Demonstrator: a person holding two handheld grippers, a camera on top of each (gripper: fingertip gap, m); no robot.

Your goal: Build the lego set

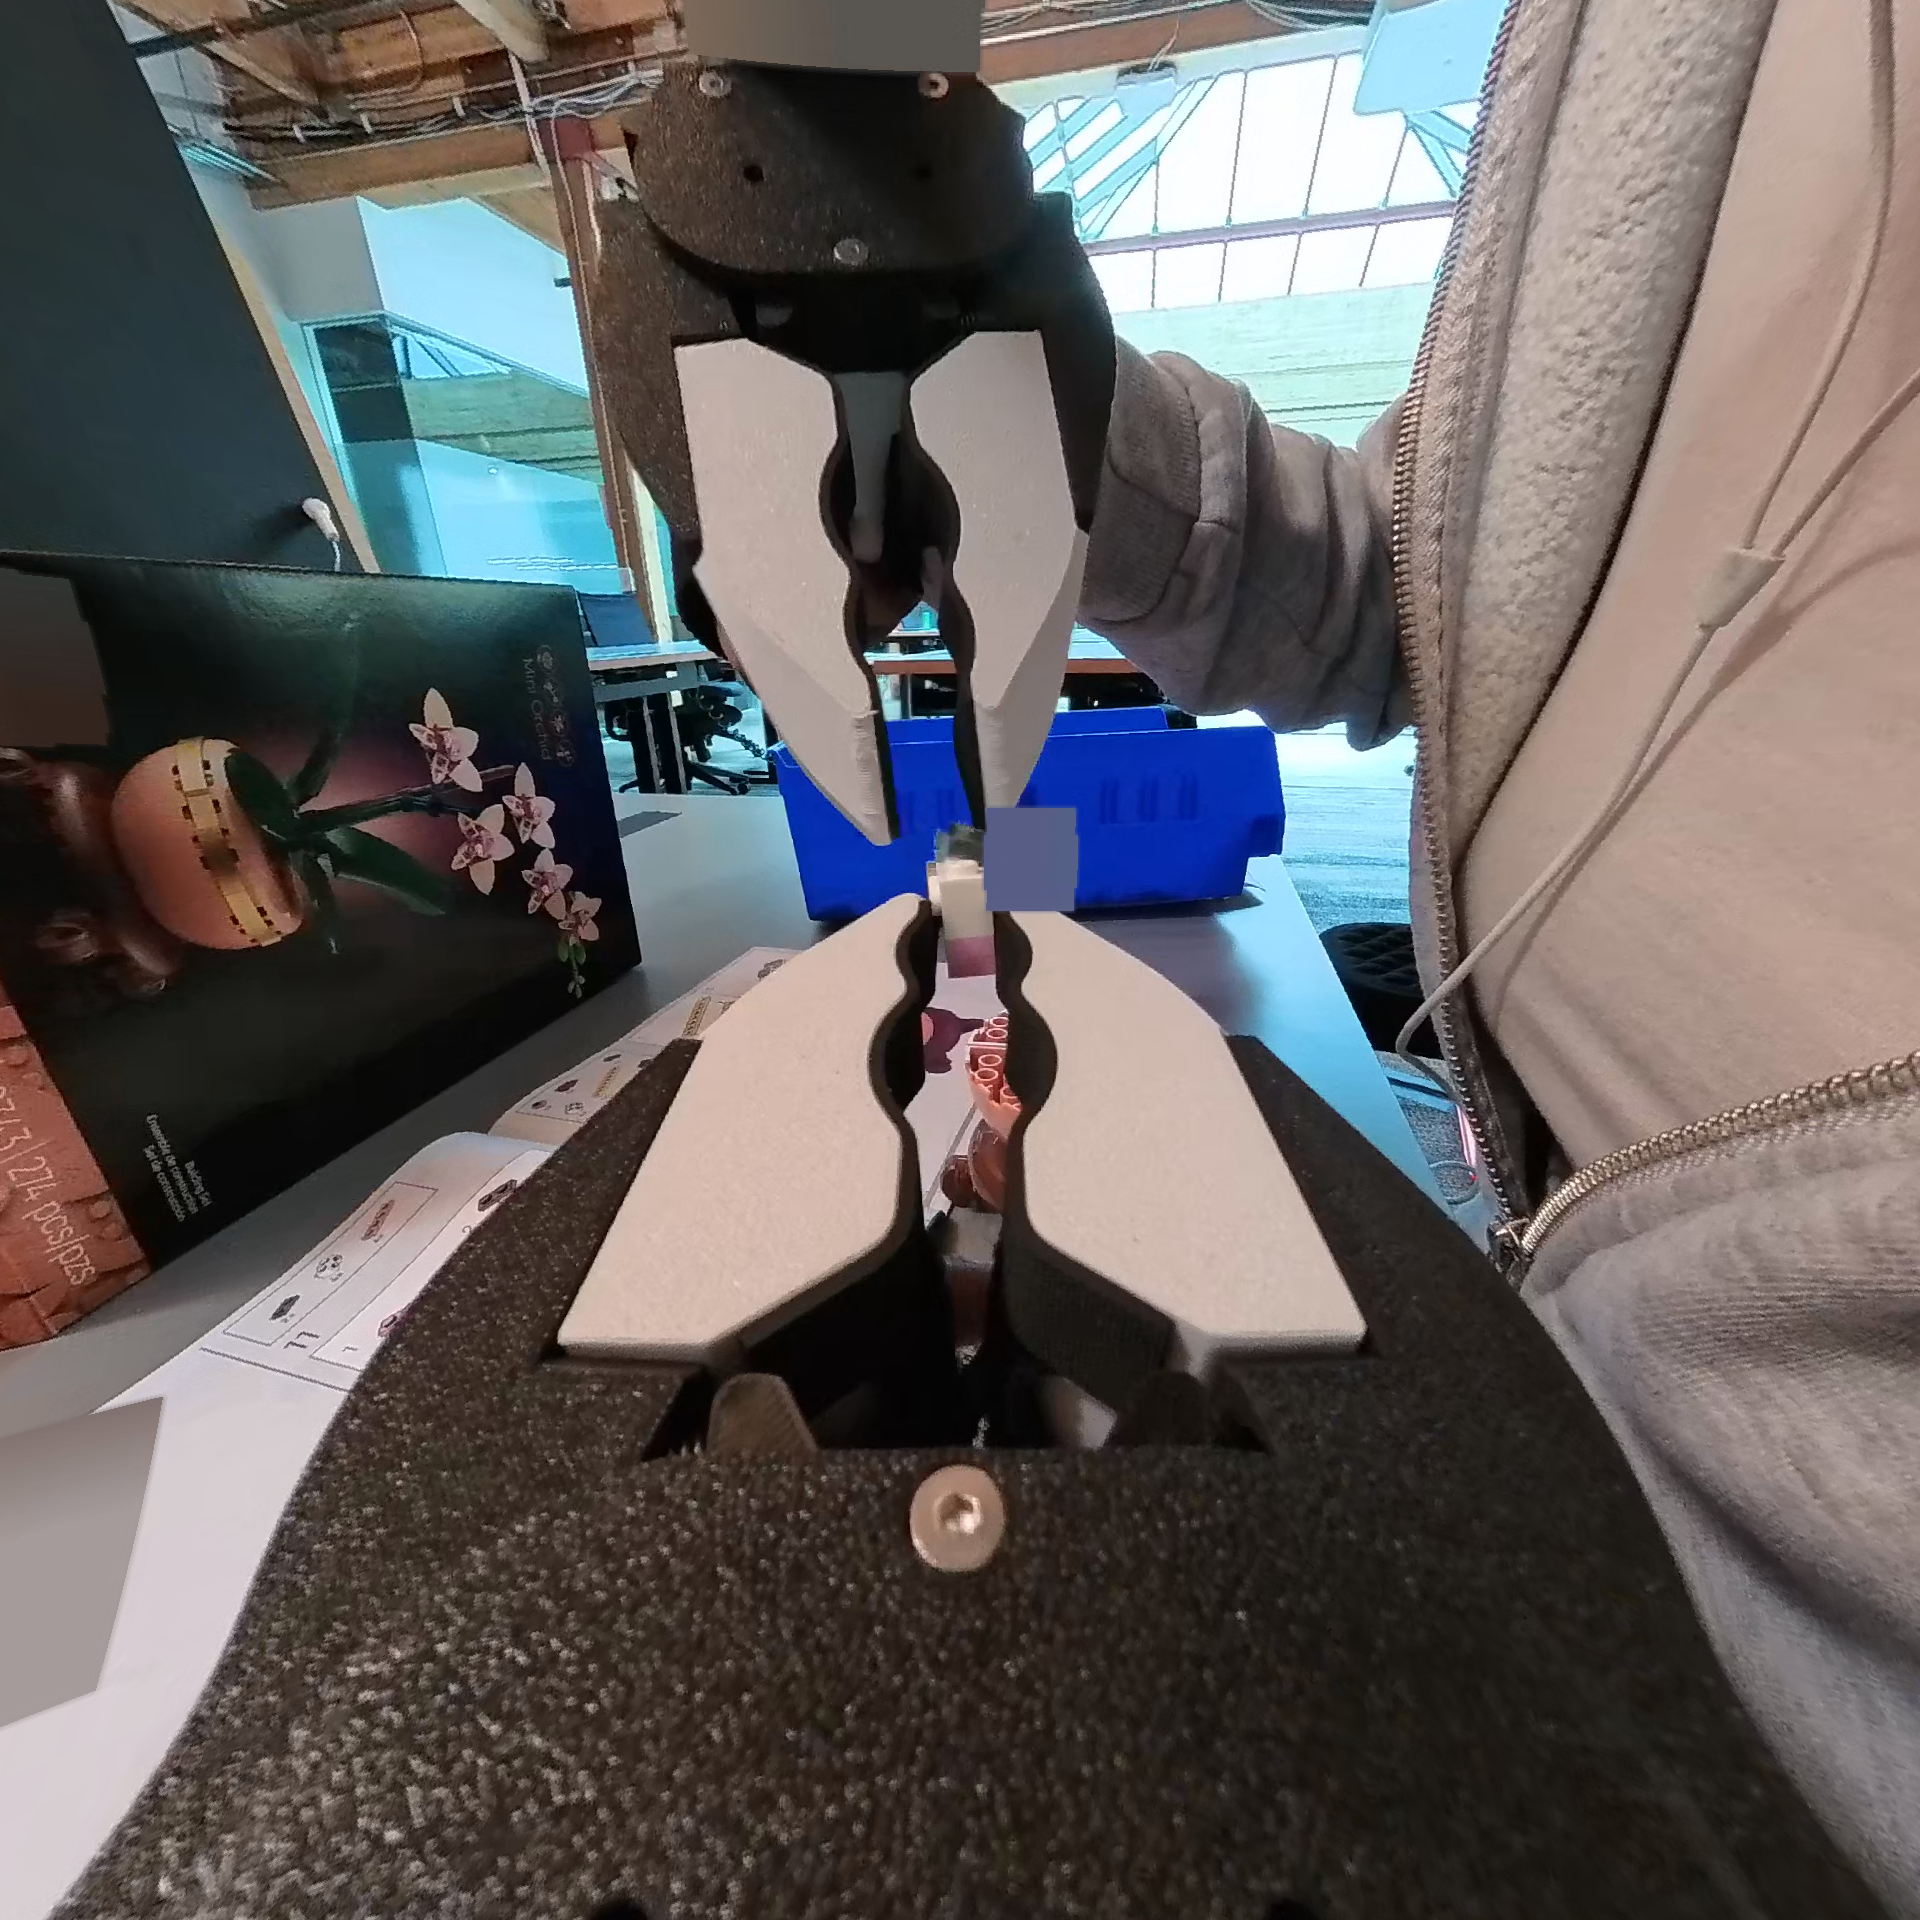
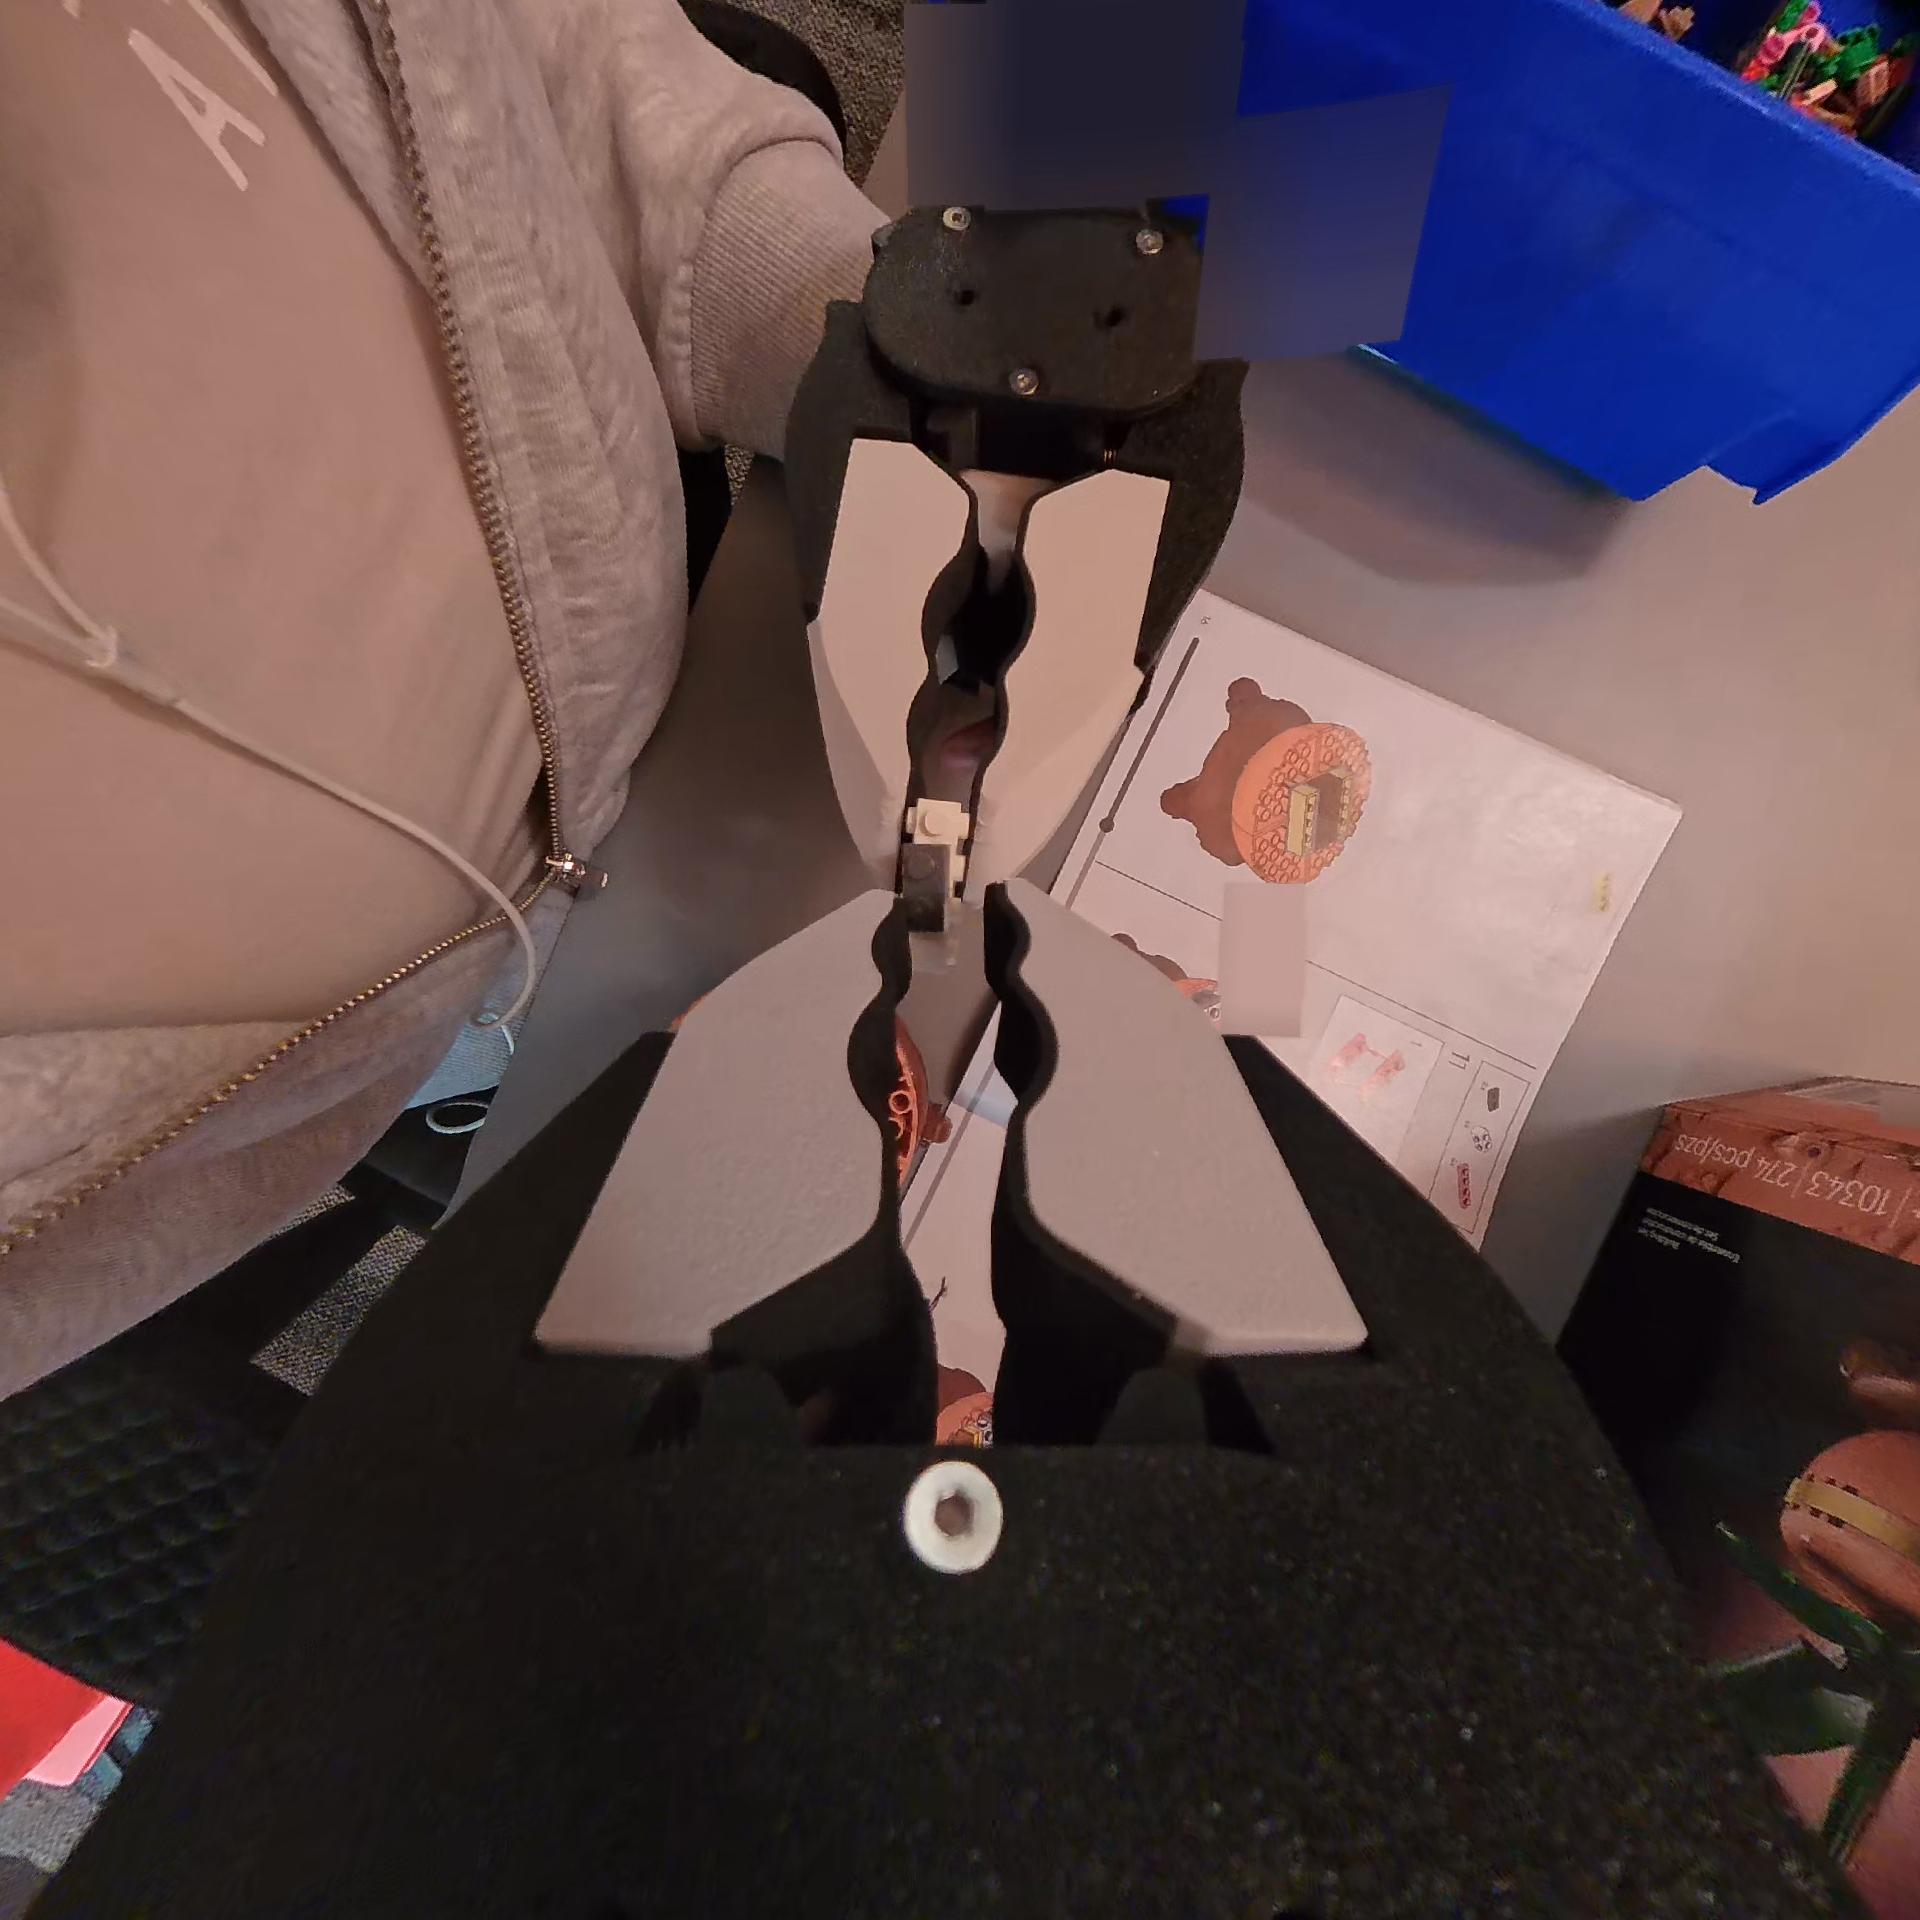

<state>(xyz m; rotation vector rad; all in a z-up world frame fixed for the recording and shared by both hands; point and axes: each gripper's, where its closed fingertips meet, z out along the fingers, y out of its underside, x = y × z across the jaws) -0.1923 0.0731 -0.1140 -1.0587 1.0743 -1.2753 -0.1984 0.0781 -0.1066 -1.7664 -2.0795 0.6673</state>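
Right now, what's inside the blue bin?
In the right wrist view, the blue bin shows a heap of small loose pieces, green, pink and brown, at its top corner. The rest of its inside is cut off by the frame; the left wrist view shows only its outer wall.

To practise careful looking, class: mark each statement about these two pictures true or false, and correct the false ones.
1. The left gripper holds a white piece in its jaws. True.
2. The two grippers are far apart. False: the right gripper points at the left one, and their tips almost meet.
3. The bin is red. False: it is blue.
4. A booklet lies open on the table. True.
5. The box sits inside the bin. False: it stands on the table, apart from the bin.
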